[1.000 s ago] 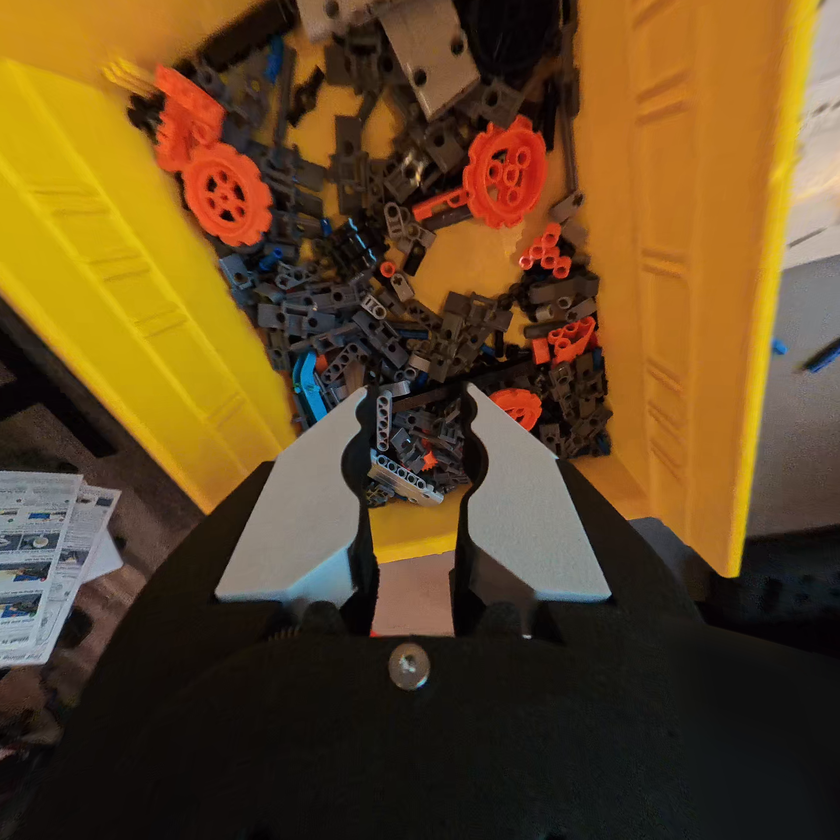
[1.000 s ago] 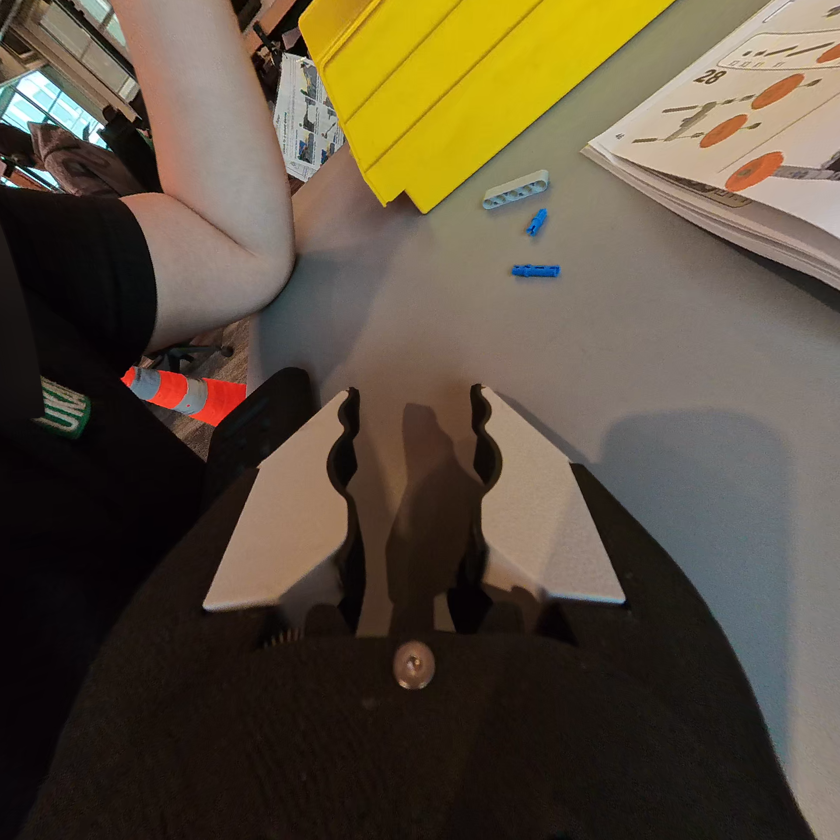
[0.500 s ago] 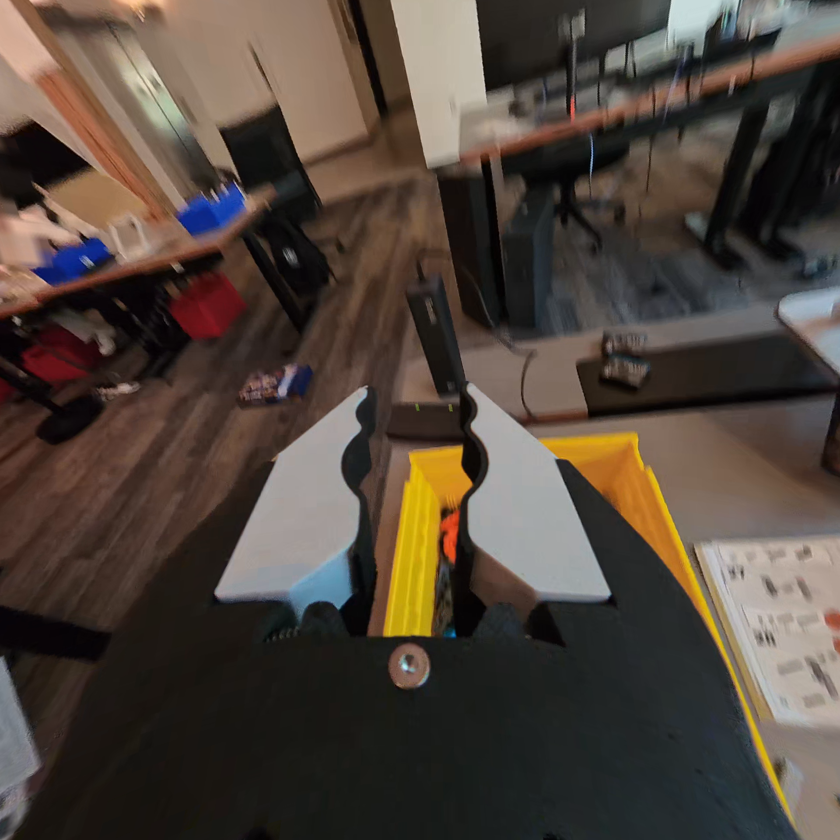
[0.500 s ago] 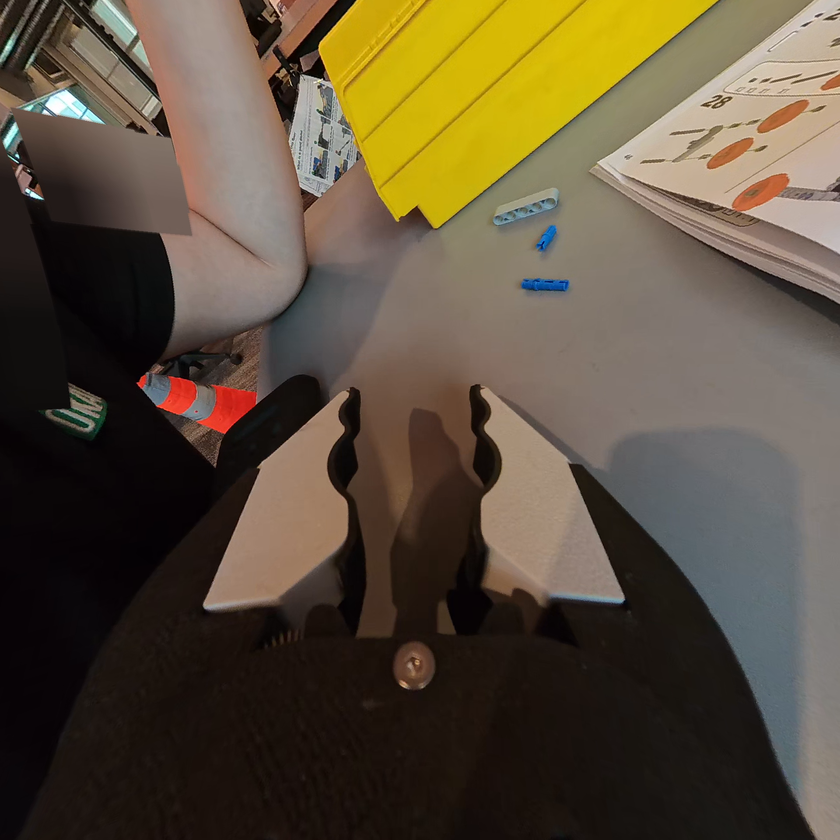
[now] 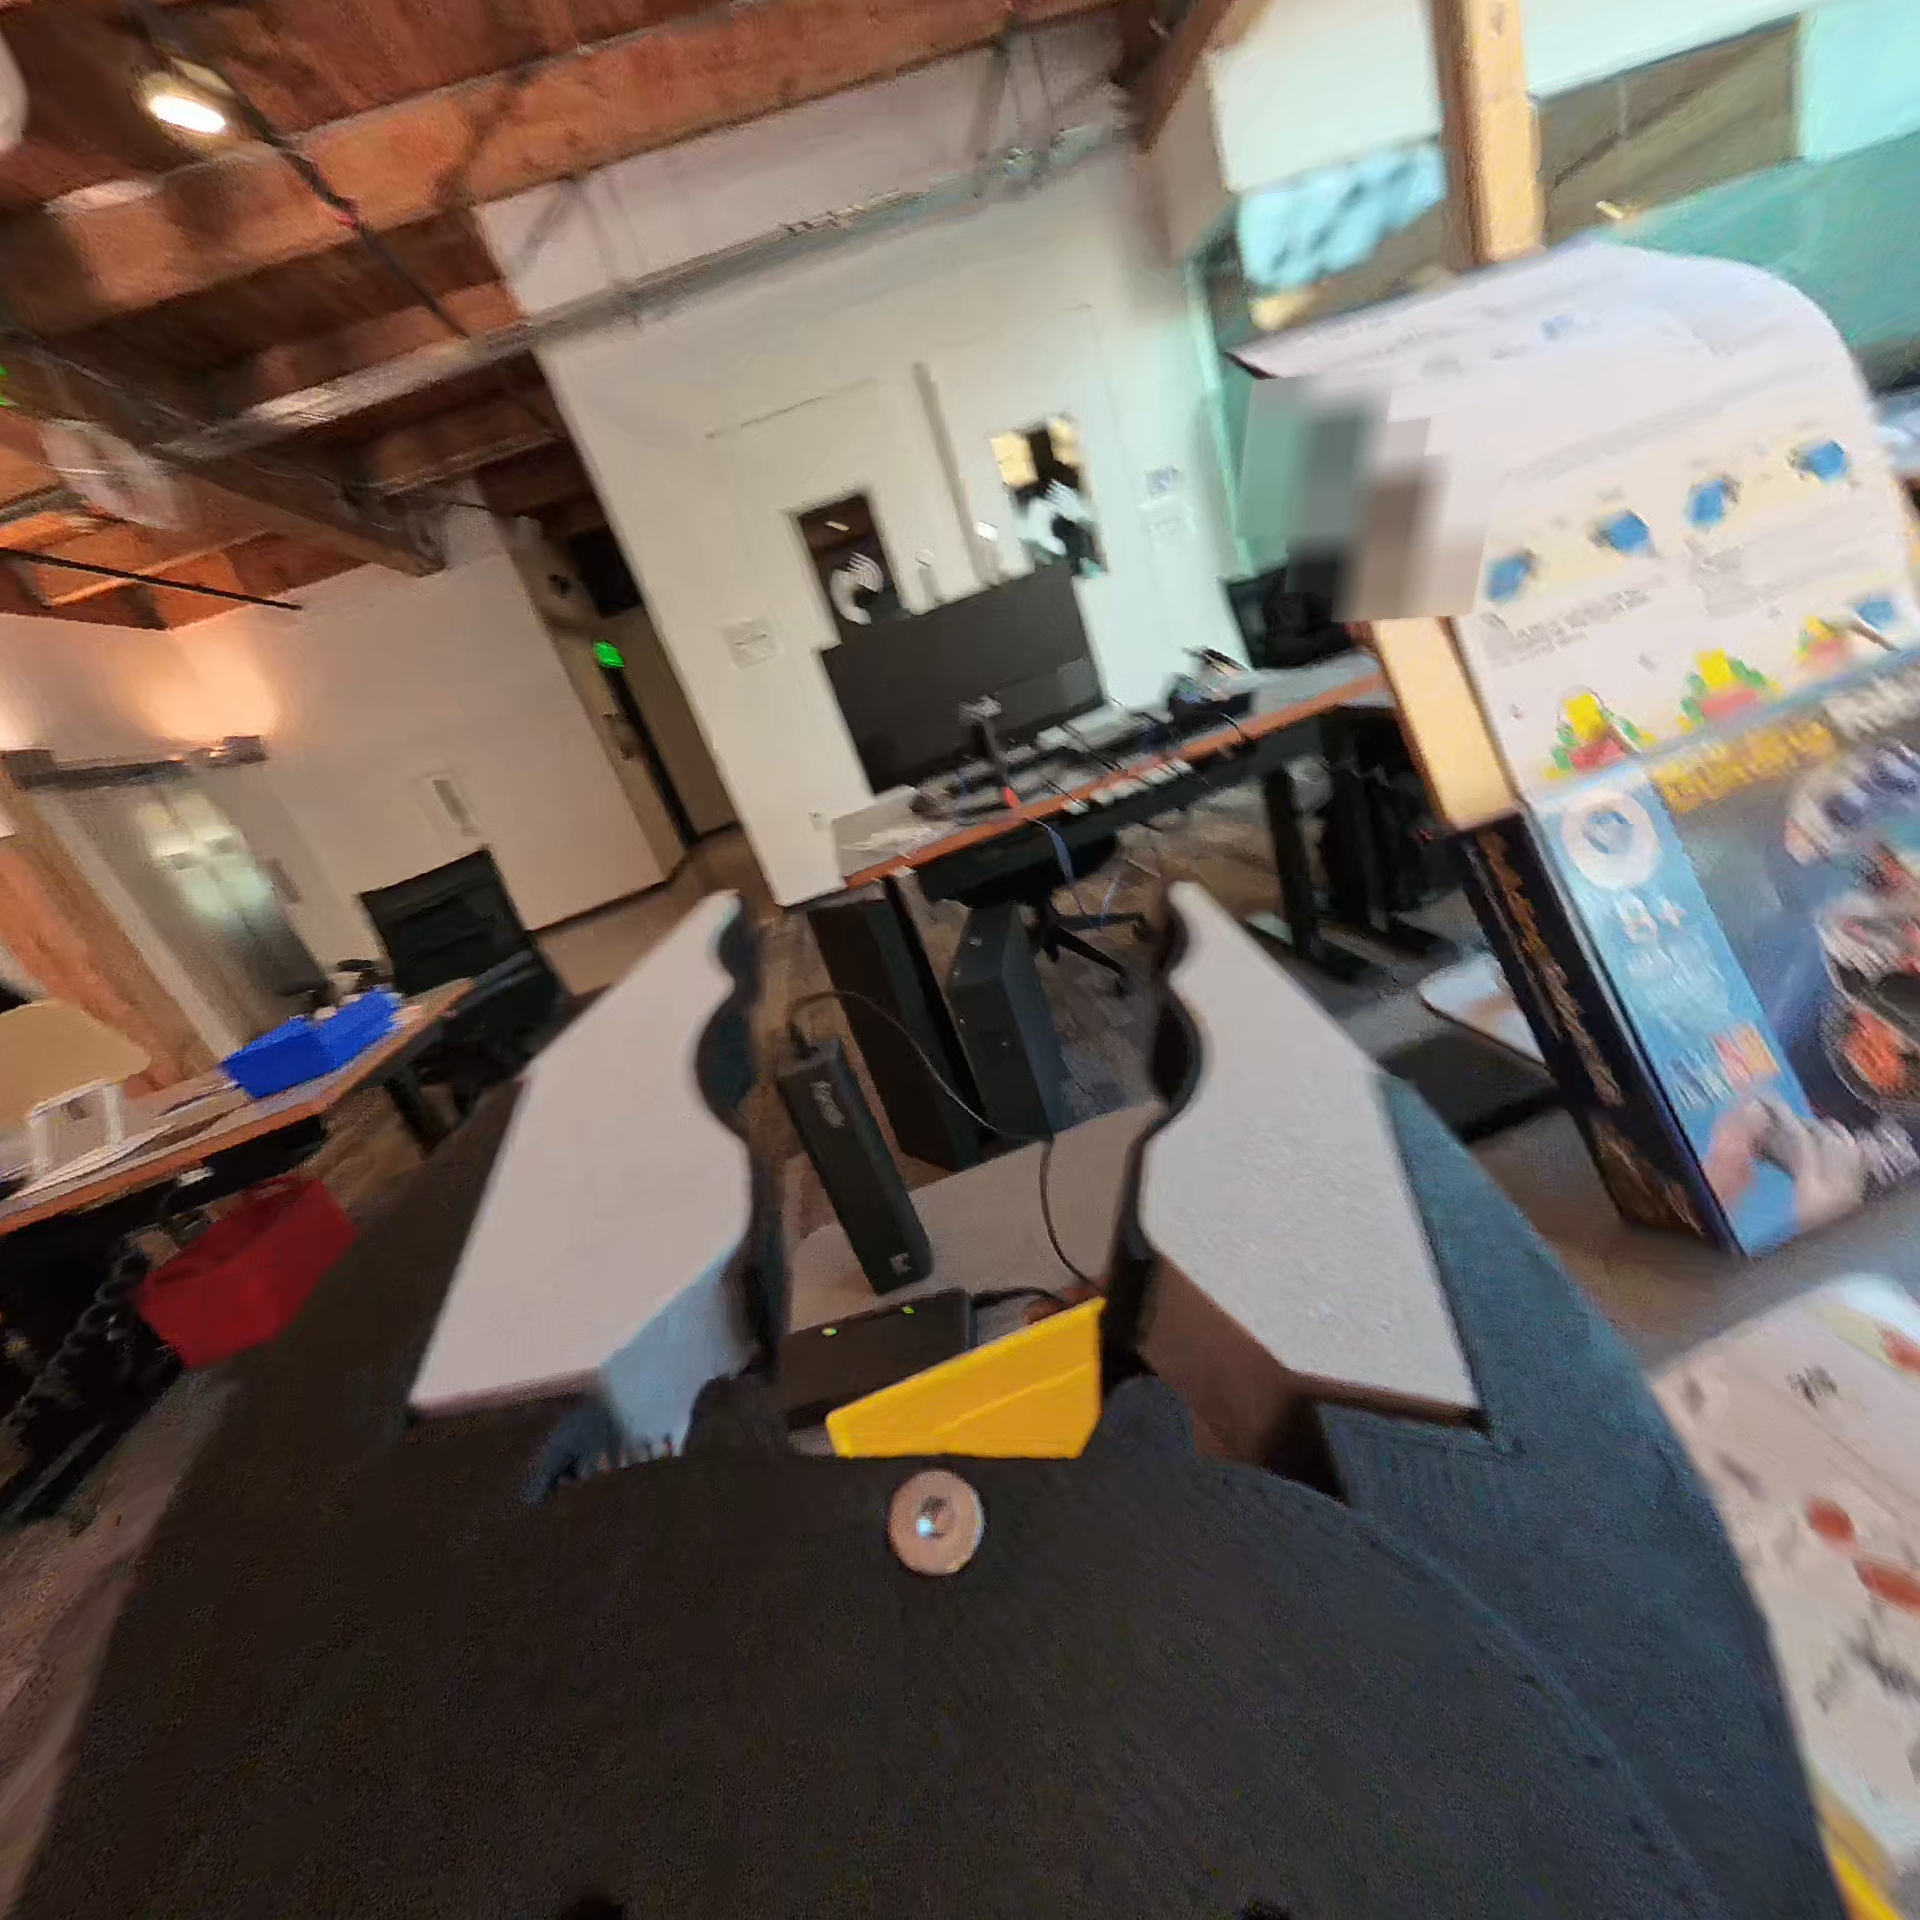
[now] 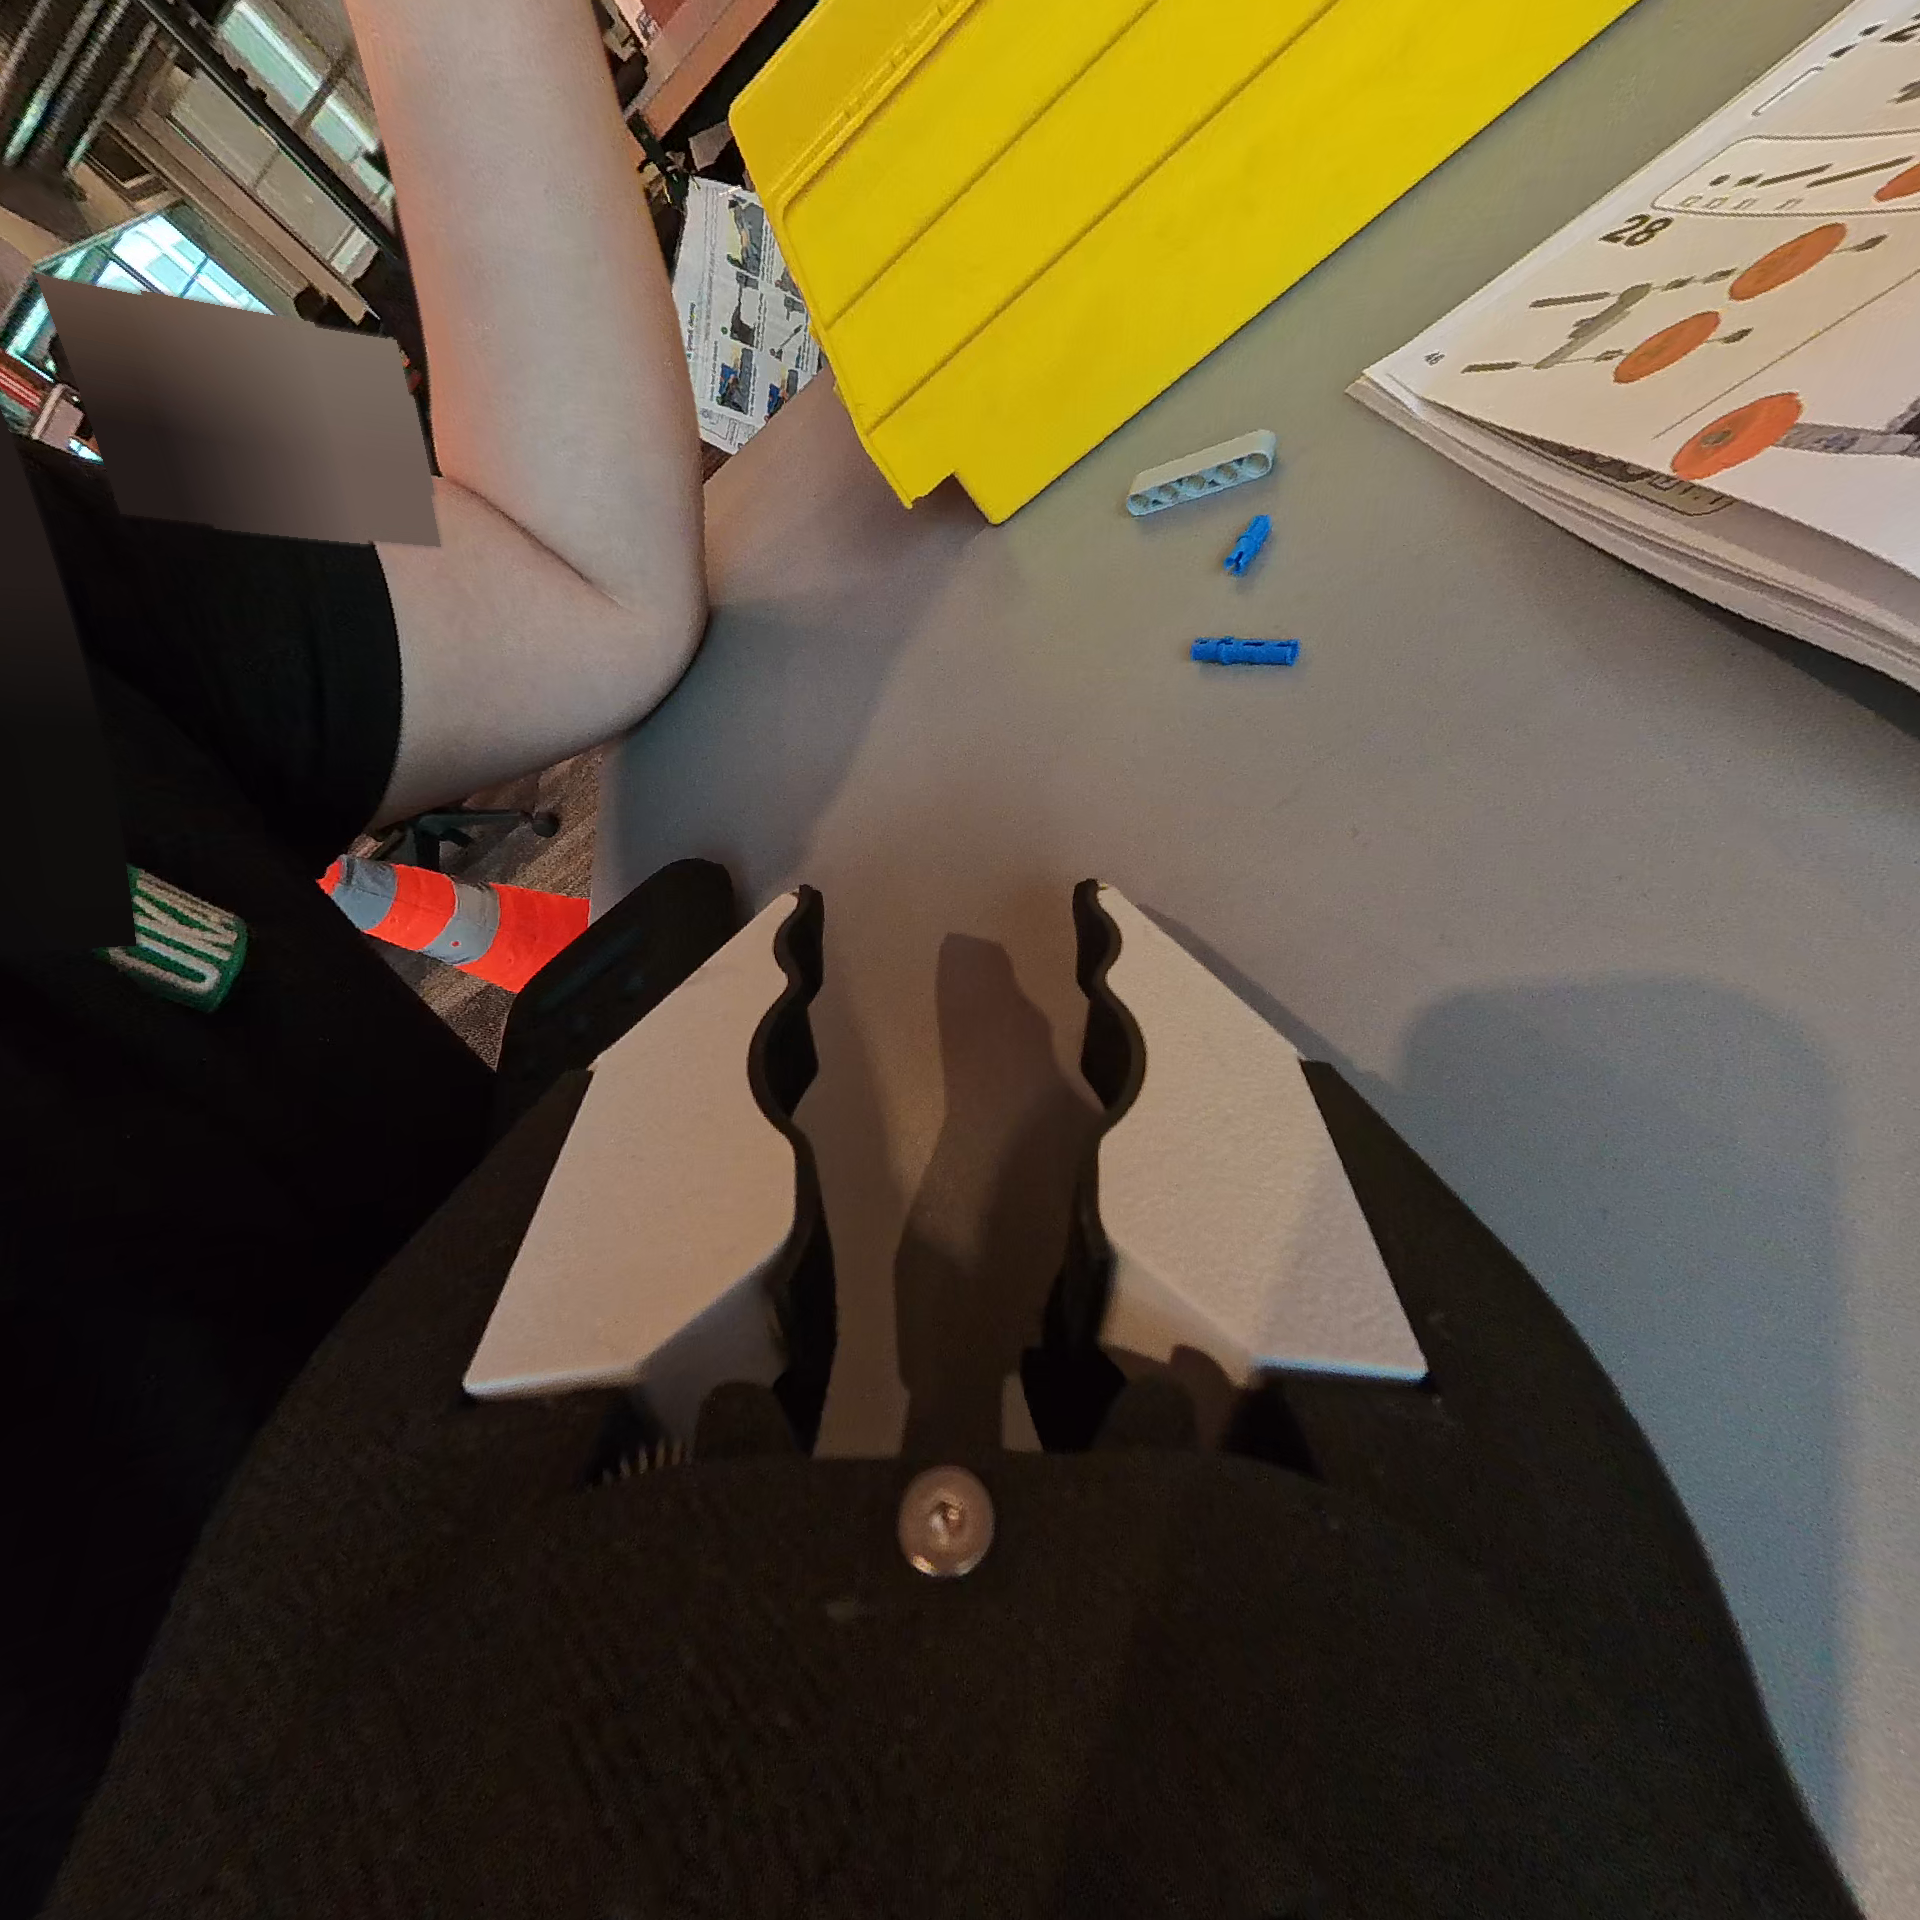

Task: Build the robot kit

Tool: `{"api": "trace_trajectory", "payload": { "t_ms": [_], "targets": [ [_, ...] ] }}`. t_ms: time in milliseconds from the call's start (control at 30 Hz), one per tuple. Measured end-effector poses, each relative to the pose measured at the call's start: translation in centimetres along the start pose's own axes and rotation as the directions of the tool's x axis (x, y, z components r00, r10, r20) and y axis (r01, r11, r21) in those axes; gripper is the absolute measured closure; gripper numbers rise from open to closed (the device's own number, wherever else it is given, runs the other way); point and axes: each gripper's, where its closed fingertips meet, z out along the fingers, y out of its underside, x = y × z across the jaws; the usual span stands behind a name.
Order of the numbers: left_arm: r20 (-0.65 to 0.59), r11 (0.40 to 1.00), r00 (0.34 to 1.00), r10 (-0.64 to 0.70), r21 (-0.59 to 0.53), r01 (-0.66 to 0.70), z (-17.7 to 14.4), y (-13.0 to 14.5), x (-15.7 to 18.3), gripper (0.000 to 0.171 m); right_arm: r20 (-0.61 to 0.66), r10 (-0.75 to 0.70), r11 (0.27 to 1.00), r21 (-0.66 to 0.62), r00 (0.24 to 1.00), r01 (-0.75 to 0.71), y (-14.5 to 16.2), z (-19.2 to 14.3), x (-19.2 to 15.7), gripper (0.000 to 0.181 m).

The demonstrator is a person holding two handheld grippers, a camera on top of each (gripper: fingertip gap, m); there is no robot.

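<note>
We hold both tools spread and empty, the left gripper raised above the yellow bin, the right gripper low over the grey table, well short of the grey beam and blue pins.

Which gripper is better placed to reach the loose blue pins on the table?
Right, probably. The right gripper is open, low over the grey table, blue pins ahead. The left gripper is open but aimed out across the room.
</note>
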Motion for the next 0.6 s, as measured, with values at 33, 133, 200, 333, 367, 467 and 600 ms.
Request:
{"api": "trace_trajectory", "payload": {
  "t_ms": [33, 133, 200, 333, 367, 467, 600],
  "targets": [
    [-0.053, 0.999, 0.999, 0.012, -0.04, -0.014, 0.3, 1.1, 0.7, 0.117, 0.001, 0.0, 1.0, 0.0, 1.0, 0.0, 0.0, 0.0, 0.0, 0.133],
    [-0.15, 0.963, 0.989, -0.004, -0.267, -0.036, 1.1, 5.8, 1.9, 0.156, 0.002, 0.003, 1.0, 0.001, 1.0, -0.003, 0.0, 0.0, 0.0, 0.133],
    [-0.164, 0.866, 0.985, -0.06, -0.5, -0.031, 1.1, 10.6, 2.3, 0.161, 0.003, 0.005, 1.0, 0.001, 1.0, -0.005, 0.0, 0.0, 0.0, 0.133],
    [-0.01, 0.481, 0.987, -0.159, -0.874, 0.069, -1.3, 20.4, 2.1, 0.145, 0.004, 0.001, 1.0, 0.001, 1.0, -0.001, 0.0, 0.0, -0.1, 0.133],
    [0.005, 0.39, 0.979, -0.202, -0.917, 0.085, -2.2, 22.0, 2.6, 0.14, 0.005, 0.0, 1.0, 0.002, 1.0, 0.0, 0.0, 0.0, -0.1, 0.133],
    [0.058, 0.054, 0.965, -0.256, -0.996, 0.074, -6.7, 26.0, 3.9, 0.109, 0.008, 0.004, 1.0, 0.004, 1.0, -0.004, 0.0, 0.0, -0.1, 0.133],
    [0.081, -0.17, 0.95, -0.302, -0.985, 0.03, -10.1, 27.9, 5.3, 0.097, 0.013, 0.006, 1.0, 0.006, 1.0, -0.006, 0.0, 0.0, -0.2, 0.133]
  ]
}}
